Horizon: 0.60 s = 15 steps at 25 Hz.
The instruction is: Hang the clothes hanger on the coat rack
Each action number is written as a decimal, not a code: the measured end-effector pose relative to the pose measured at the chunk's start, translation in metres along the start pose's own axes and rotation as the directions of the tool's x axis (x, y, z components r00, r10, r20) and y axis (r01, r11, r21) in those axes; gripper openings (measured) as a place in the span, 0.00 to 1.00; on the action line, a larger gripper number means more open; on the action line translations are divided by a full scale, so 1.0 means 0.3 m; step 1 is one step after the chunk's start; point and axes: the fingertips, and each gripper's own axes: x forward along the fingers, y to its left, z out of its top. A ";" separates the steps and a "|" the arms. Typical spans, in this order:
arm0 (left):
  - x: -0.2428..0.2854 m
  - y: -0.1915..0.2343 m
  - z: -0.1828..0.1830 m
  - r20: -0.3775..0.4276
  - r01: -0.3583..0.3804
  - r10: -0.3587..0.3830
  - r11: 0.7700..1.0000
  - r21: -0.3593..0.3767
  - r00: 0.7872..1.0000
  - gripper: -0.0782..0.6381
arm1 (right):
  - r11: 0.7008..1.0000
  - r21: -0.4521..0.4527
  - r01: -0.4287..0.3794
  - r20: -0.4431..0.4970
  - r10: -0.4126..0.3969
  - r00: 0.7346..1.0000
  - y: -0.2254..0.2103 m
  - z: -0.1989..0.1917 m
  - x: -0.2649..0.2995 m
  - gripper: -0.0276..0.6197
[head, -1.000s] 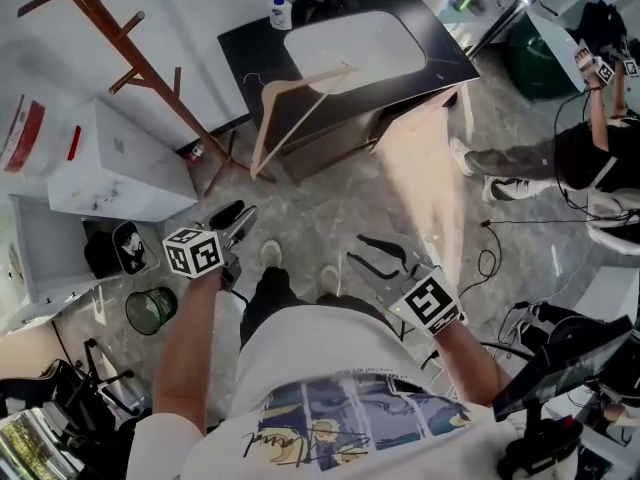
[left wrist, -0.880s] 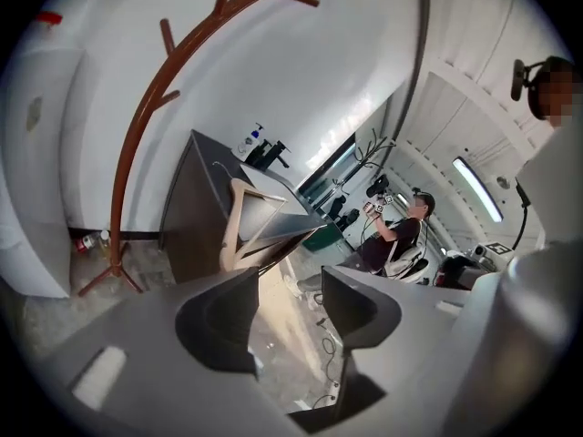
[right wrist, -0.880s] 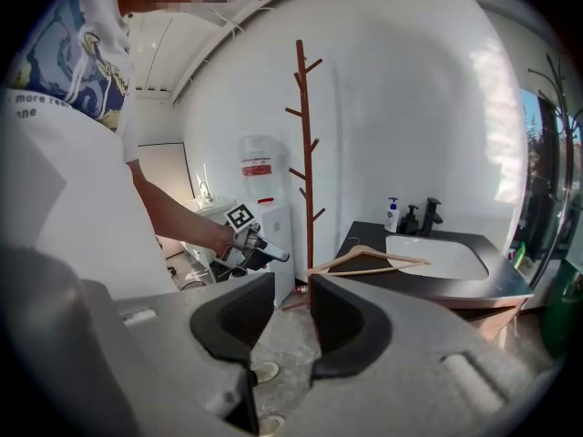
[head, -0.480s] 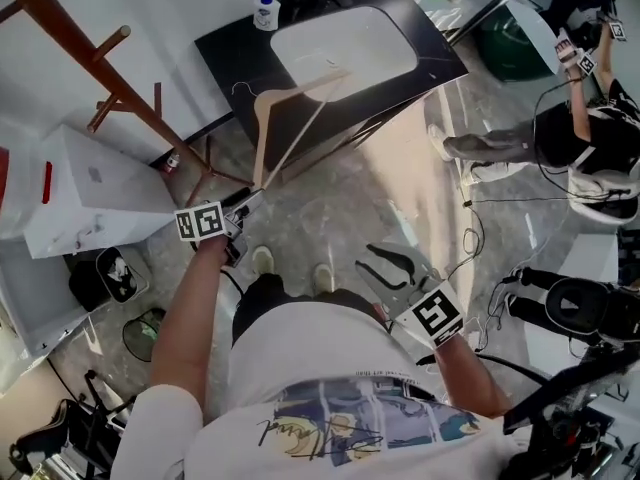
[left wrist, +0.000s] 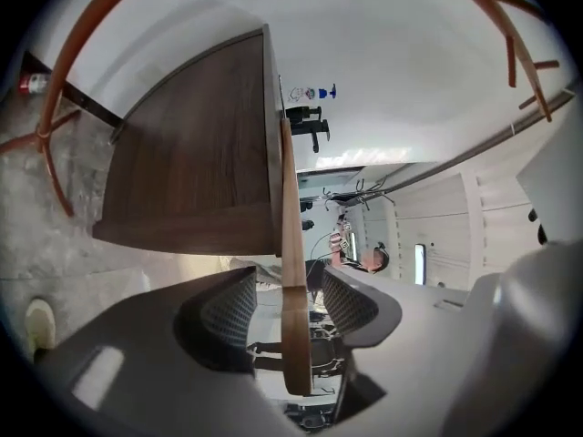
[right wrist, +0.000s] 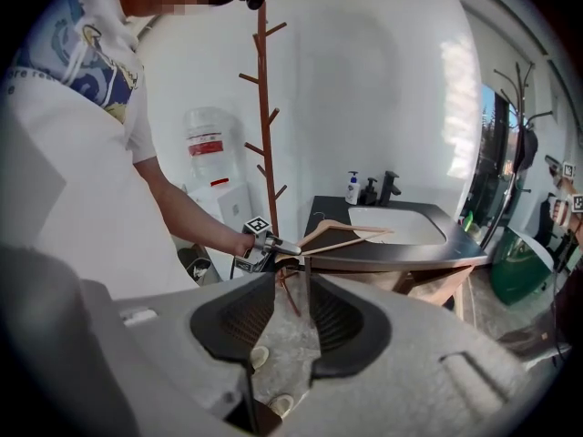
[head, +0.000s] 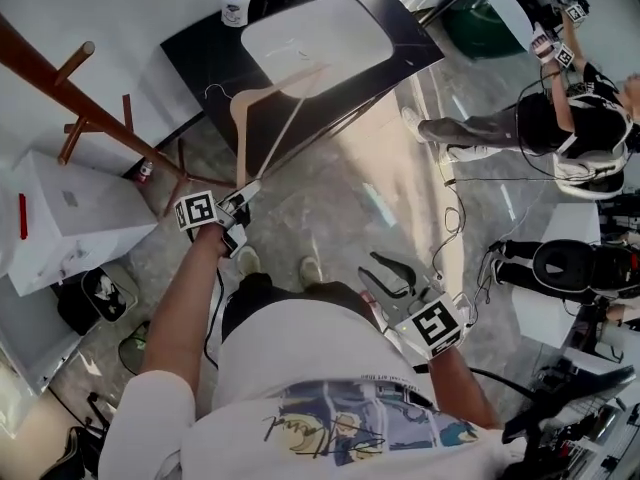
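While the left tool straddles one wooden arm of the clothes hanger, its pads have not bitten. The jaws have just been closing in, yet a sliver of gap shows on each side of the wood, so the tool is released, not grasping. It points roughly level, along that arm.

Hanger's place: on the dark counter beside the white basin, near tip sticking out past the front edge toward the person. The straddled arm's long axis runs straight away from the tool, up to the hanger's hooked end near the wall. Head view is too steep to say whether the frame lies flat or leans on the counter edge; probably it leans.

Coat rack stands left of the counter. Left tool is plainly nearer both hanger and rack. Right tool hangs by the person's waist, well apart from the hanger, jaws spread, only floor and shoes between them.

Judgement: the carry should go leftward and up, and the hooked end, being farthest from the tool, must lead onto a peg.

Views: only the left gripper view shows the gaps at the pads, and it gives just curved brown bits of rack at the frame's rim. Right gripper view gives the rack whole, upright and branching, just behind the left tool, with the hanger seen side-on across the counter.
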 end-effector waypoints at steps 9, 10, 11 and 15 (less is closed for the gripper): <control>0.026 -0.076 0.021 0.021 0.166 -0.165 0.982 -0.093 0.986 0.16 | 0.999 0.009 0.038 -0.035 -0.038 0.999 0.019 -0.035 -0.019 0.23; 0.026 -0.090 0.021 0.017 0.172 -0.171 0.982 -0.078 0.985 0.16 | 0.999 0.009 0.037 -0.035 -0.037 0.999 0.020 -0.039 -0.020 0.23; 0.027 -0.107 0.018 0.011 0.181 -0.181 0.982 -0.058 0.983 0.16 | 0.999 0.009 0.036 -0.035 -0.036 0.999 0.020 -0.044 -0.020 0.23; 0.007 -0.107 0.009 -0.021 0.112 -0.110 0.991 0.075 0.994 0.16 | 1.000 -0.007 0.016 -0.030 -0.016 0.999 0.028 -0.051 -0.018 0.23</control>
